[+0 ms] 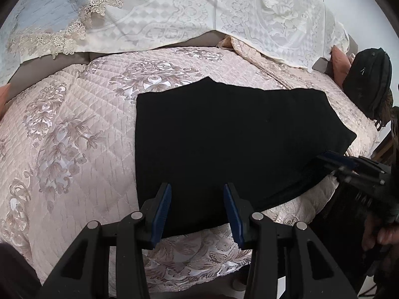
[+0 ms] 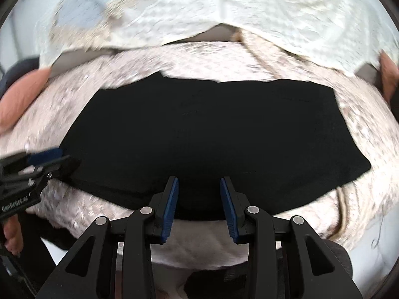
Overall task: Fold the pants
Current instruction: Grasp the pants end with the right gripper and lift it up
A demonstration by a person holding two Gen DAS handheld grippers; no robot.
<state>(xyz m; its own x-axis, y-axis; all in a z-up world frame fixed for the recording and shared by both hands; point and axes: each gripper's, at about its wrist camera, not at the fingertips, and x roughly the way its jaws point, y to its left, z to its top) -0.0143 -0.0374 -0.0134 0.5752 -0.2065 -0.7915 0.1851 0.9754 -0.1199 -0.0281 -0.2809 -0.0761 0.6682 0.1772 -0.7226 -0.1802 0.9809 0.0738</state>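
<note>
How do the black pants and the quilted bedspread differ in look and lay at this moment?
The black pants are plain and dark; the quilted bedspread is pale pink with a floral pattern and diamond stitching. The pants are a compact folded shape with uneven far edges, while the bedspread spreads well beyond them on every side. The pants lie on top; the bedspread is beneath. Both lie fairly flat, and neither is gripped.

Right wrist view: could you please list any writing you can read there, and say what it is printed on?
"GenRobot.AI": white letters on the black body of the left claw, at the left edge; the last characters are blurred.
No other readable text: none on the black pants, the quilted bedspread or the right claw.
</note>
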